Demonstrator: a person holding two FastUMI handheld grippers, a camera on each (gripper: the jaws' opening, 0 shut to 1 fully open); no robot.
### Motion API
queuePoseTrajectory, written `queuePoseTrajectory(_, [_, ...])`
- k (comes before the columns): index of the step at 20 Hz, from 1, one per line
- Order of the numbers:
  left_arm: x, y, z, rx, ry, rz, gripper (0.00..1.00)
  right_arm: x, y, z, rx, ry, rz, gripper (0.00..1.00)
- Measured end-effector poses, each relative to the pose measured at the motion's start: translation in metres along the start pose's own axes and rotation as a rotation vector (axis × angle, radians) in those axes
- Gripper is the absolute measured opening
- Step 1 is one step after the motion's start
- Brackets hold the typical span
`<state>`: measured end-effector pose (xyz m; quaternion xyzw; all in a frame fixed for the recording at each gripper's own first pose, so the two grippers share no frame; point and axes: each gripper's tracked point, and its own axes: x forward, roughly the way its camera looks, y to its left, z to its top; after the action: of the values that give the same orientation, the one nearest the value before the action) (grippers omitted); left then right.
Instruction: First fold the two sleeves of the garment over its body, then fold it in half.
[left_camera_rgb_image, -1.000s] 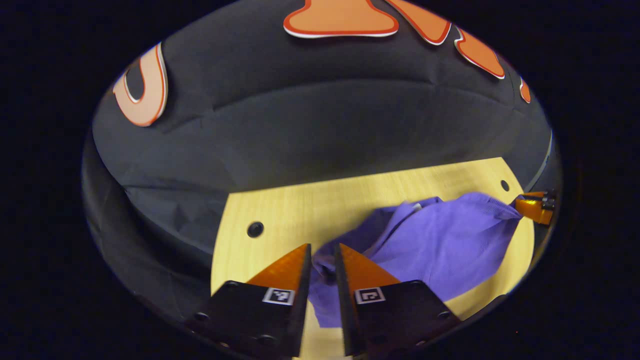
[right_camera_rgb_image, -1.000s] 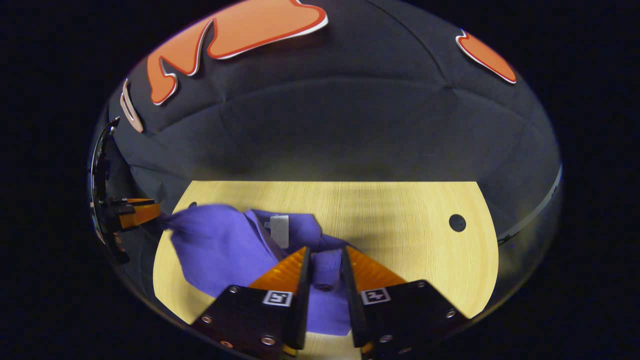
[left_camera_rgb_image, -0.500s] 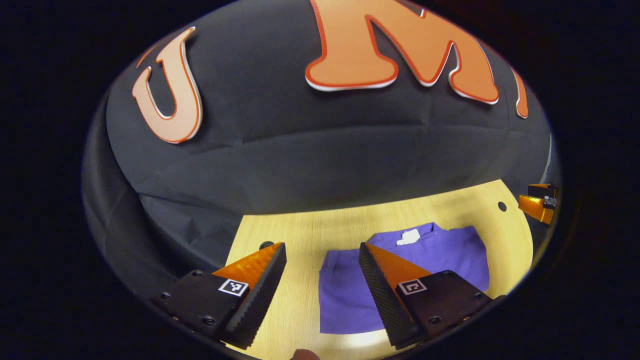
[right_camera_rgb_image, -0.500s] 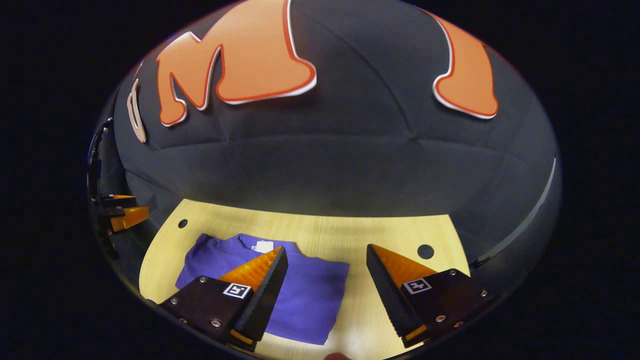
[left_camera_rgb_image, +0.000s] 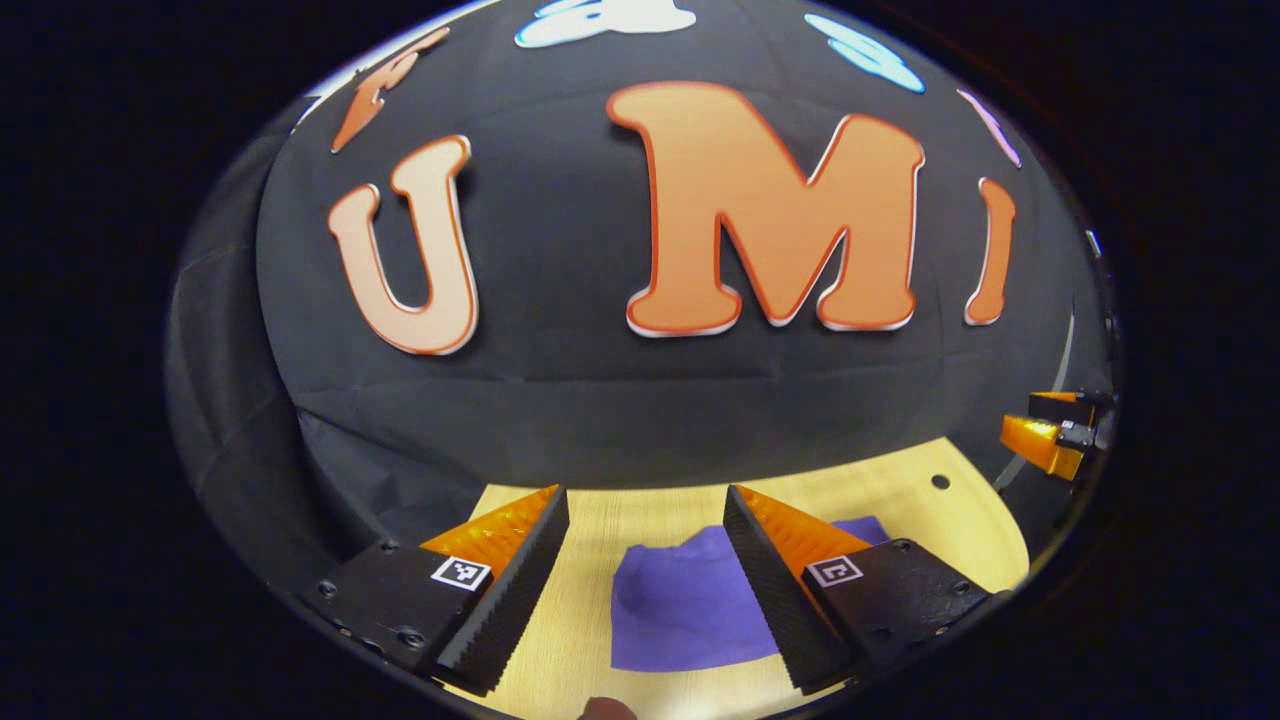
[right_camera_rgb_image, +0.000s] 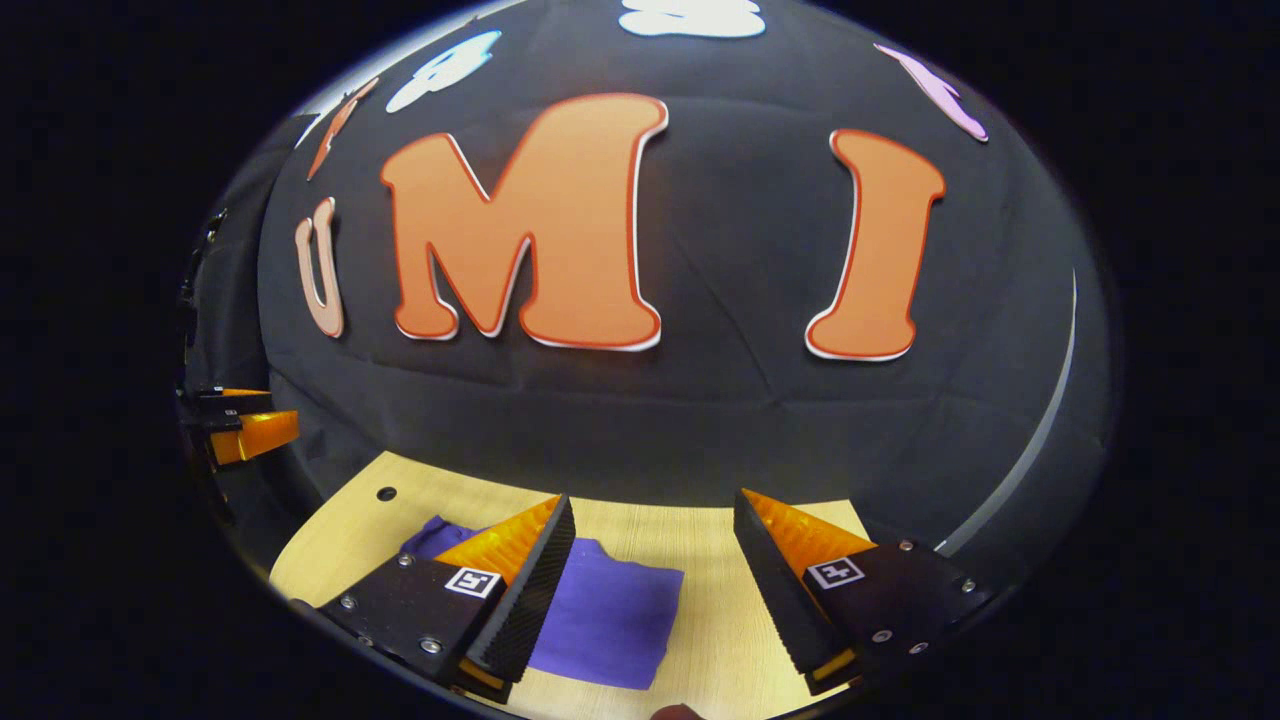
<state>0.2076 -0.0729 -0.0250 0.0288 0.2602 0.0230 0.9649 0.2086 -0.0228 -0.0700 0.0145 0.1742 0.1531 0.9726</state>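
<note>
Pale wooden table (left_camera_rgb_image: 570, 640) runs across the bottom of both views, with the black cloth wall (left_camera_rgb_image: 560, 400) rising behind it.

Nearest in the left gripper view, the left gripper (left_camera_rgb_image: 645, 510) has its jaws spread wide with nothing between them. Just past its fingers the purple garment (left_camera_rgb_image: 690, 610) lies on the table as a compact, roughly square packet, one finger covering part of it. Farther right, at the edge of that view, the other gripper's tips show above the table's far corner.

In the right gripper view the right gripper (right_camera_rgb_image: 650, 515) is likewise released and empty. The garment (right_camera_rgb_image: 610, 620) lies flat beyond its left finger, and a small hole (right_camera_rgb_image: 386, 493) marks the table's far left part.

Judging by the neat packet with no sleeves sticking out, both sleeve folds and the half fold look done, and the work is at its closing step. Both grippers hang above the cloth and touch nothing. What remains, if anything, is to draw both hands clear without snagging the packet; whether its edges line up cannot be told from here.
</note>
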Motion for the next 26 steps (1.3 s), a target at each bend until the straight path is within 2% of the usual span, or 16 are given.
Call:
queuePoseTrajectory(2, [-0.029, 0.002, 0.014, -0.018, -0.077, -0.001, 1.00, -0.024, 0.007, 0.018, -0.002, -0.066, -0.005, 0.95])
queuePoseTrajectory(3, [-0.044, 0.003, 0.020, -0.024, -0.115, -0.005, 0.98, -0.038, 0.013, 0.026, -0.006, -0.104, -0.005, 1.00])
queuePoseTrajectory(6, [-0.087, -0.001, 0.026, -0.038, -0.209, -0.046, 0.98, -0.089, 0.027, 0.023, 0.018, -0.143, 0.045, 0.95])
queuePoseTrajectory(8, [-0.107, -0.002, 0.017, -0.047, -0.249, -0.061, 0.98, -0.111, 0.039, 0.018, 0.026, -0.177, 0.066, 0.95])
queuePoseTrajectory(9, [-0.116, -0.003, 0.010, -0.048, -0.261, -0.061, 0.98, -0.117, 0.043, 0.017, 0.015, -0.200, 0.057, 1.00])
queuePoseTrajectory(10, [-0.126, -0.003, 0.004, -0.045, -0.274, -0.055, 0.98, -0.124, 0.044, 0.016, 0.001, -0.222, 0.047, 0.95])
queuePoseTrajectory(14, [-0.162, -0.005, -0.017, -0.087, -0.343, -0.058, 0.98, -0.156, 0.056, 0.009, -0.013, -0.277, 0.039, 0.95])
queuePoseTrajectory(20, [-0.203, 0.004, -0.050, -0.107, -0.369, -0.039, 0.97, -0.181, 0.073, -0.015, 0.012, -0.280, 0.034, 0.95])
queuePoseTrajectory(22, [-0.209, 0.005, -0.063, -0.097, -0.370, -0.038, 1.00, -0.188, 0.079, -0.023, 0.008, -0.277, 0.037, 0.95])
queuePoseTrajectory(23, [-0.210, 0.004, -0.069, -0.086, -0.369, -0.034, 0.97, -0.190, 0.084, -0.026, 0.003, -0.279, 0.042, 0.95])
queuePoseTrajectory(26, [-0.219, 0.006, -0.083, -0.058, -0.372, -0.022, 0.97, -0.197, 0.091, -0.037, -0.009, -0.274, 0.041, 0.95])
